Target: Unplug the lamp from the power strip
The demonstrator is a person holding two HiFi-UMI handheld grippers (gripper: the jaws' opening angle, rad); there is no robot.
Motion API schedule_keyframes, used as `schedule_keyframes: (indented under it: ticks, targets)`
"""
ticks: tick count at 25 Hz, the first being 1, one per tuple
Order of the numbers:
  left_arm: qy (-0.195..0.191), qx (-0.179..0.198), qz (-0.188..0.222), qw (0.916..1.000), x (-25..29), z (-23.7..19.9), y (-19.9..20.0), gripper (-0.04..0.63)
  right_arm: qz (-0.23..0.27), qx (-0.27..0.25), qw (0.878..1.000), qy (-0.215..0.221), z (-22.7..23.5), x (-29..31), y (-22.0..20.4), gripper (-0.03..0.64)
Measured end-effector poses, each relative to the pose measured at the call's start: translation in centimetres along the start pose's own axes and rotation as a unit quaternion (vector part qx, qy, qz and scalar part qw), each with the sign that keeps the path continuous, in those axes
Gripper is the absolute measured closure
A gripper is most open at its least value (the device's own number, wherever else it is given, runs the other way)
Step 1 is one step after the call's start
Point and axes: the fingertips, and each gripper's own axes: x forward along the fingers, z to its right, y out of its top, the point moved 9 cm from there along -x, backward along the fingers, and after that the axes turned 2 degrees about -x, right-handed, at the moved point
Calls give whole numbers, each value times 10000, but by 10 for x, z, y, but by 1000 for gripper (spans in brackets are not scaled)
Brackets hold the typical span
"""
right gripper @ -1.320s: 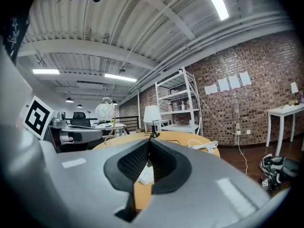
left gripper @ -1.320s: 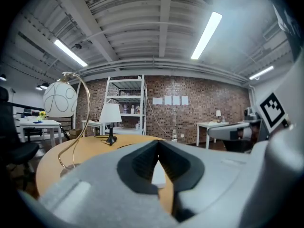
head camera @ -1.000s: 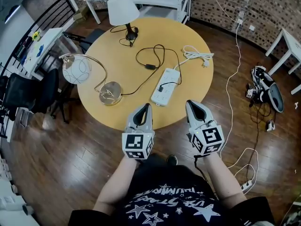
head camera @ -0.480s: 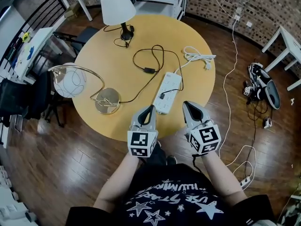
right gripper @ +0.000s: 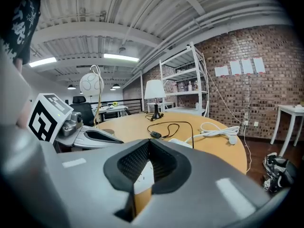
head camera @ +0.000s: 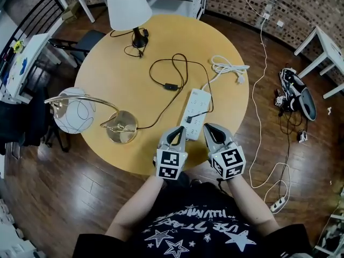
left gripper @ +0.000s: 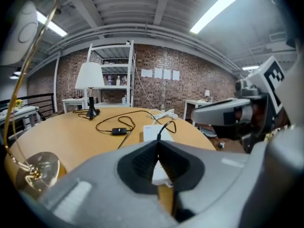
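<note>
A white power strip point(head camera: 196, 102) lies slantwise on the round wooden table point(head camera: 107, 74), just right of the middle of the head view. Its near end points at the two grippers. It is long and flat. A black plug point(head camera: 189, 119) sits in a socket close to that near end.

From the plug a thin black cord point(head camera: 206, 82) climbs along the strip's right side. It loops toward the top of the table and comes back down through a small black inline switch point(head camera: 171, 86). From there it runs to the round gold base point(head camera: 121, 127) of a lamp at the left. That lamp's gold arm arches over to a white globe shade point(head camera: 71, 112), which hangs past the table edge.

The strip's own white cable point(head camera: 228, 66) lies coiled at the upper right of the table. A second lamp with a white cone shade point(head camera: 128, 7) stands at the top.

The left gripper point(head camera: 179, 130) and the right gripper point(head camera: 208, 129) hover side by side at the lower middle, just below the strip's near end. Both have their jaws pressed together with nothing between them. In the left gripper view the strip and plug show just beyond the closed tips.
</note>
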Motion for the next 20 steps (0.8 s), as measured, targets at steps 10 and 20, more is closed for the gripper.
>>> schedule_keyframes:
  ticks: [10,20]
  targets:
    - [-363,107,-410,9984,27,-3,-13,591,-337,-154,9993,40,2,20,-7,607]
    - [-174,431,-756,9961,40,-1,-16,591,-612,-180,9959,634,8,37,-22,607]
